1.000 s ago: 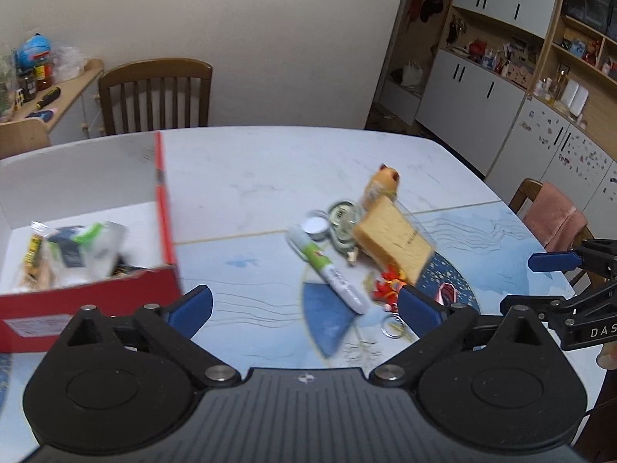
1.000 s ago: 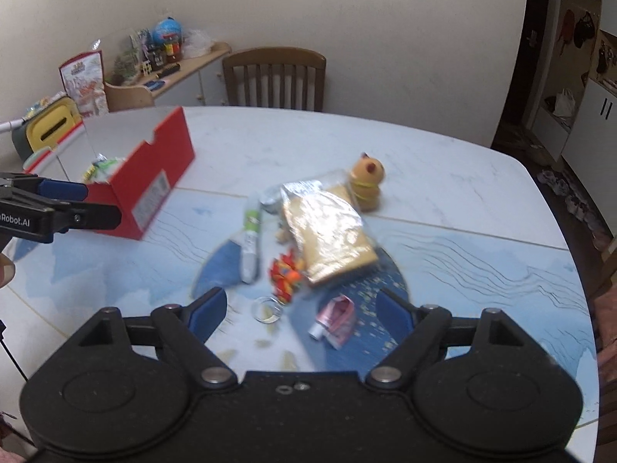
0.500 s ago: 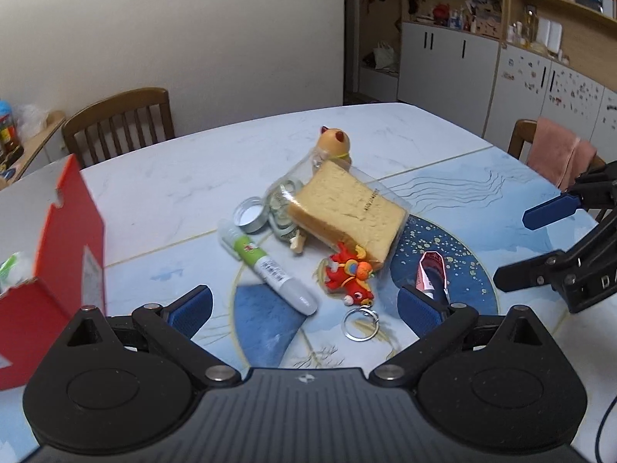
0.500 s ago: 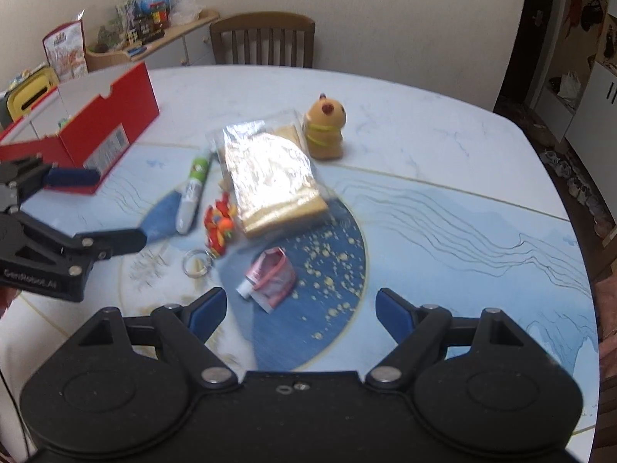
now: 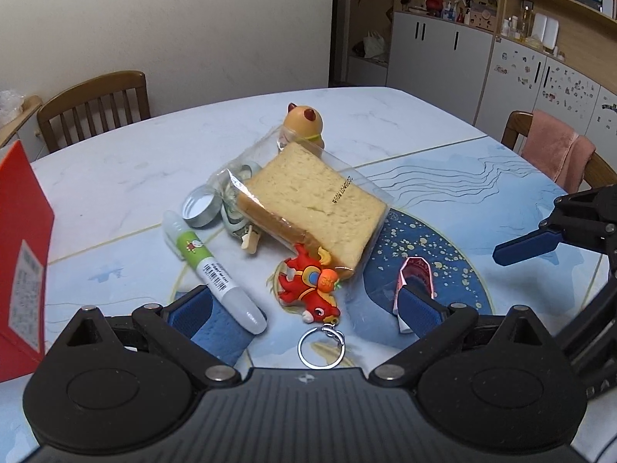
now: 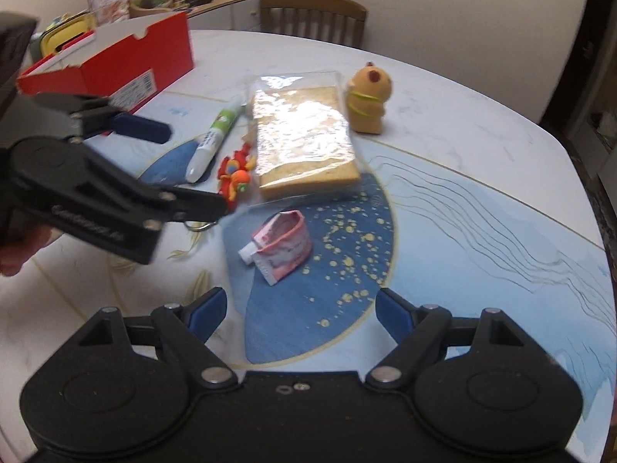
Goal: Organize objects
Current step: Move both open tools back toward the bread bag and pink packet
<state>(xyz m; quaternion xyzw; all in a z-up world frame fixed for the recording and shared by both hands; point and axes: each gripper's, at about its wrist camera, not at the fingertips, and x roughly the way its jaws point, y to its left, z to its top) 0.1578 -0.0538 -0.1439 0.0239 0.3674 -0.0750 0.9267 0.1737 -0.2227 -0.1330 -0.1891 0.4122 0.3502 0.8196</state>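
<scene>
A cluster of objects lies on the table: a bagged slice of bread (image 5: 312, 204) (image 6: 300, 139), a white-and-green marker (image 5: 210, 270) (image 6: 214, 139), a red keychain figure (image 5: 308, 285) (image 6: 233, 175), a folded pink tube (image 5: 416, 276) (image 6: 279, 245), a yellow toy figure (image 5: 302, 125) (image 6: 368, 96), a metal lid (image 5: 202, 206). My left gripper (image 5: 304, 308) (image 6: 181, 166) hangs open just over the marker and keychain, holding nothing. My right gripper (image 6: 300, 312) is open and empty, a little short of the pink tube; one of its fingertips (image 5: 524, 247) shows in the left wrist view.
An open red box (image 6: 115, 65) (image 5: 19, 250) stands at the table's left. Wooden chairs (image 5: 92, 108) (image 6: 312, 13) sit at the far side, another with a pink towel (image 5: 555, 146) at the right. Cabinets line the right wall. A hand (image 6: 19, 247) holds the left gripper.
Both grippers have sunk toward the table. The left one swung right, away from the red box, to the cluster. The right one closed in on the pink tube. Both stayed open.
</scene>
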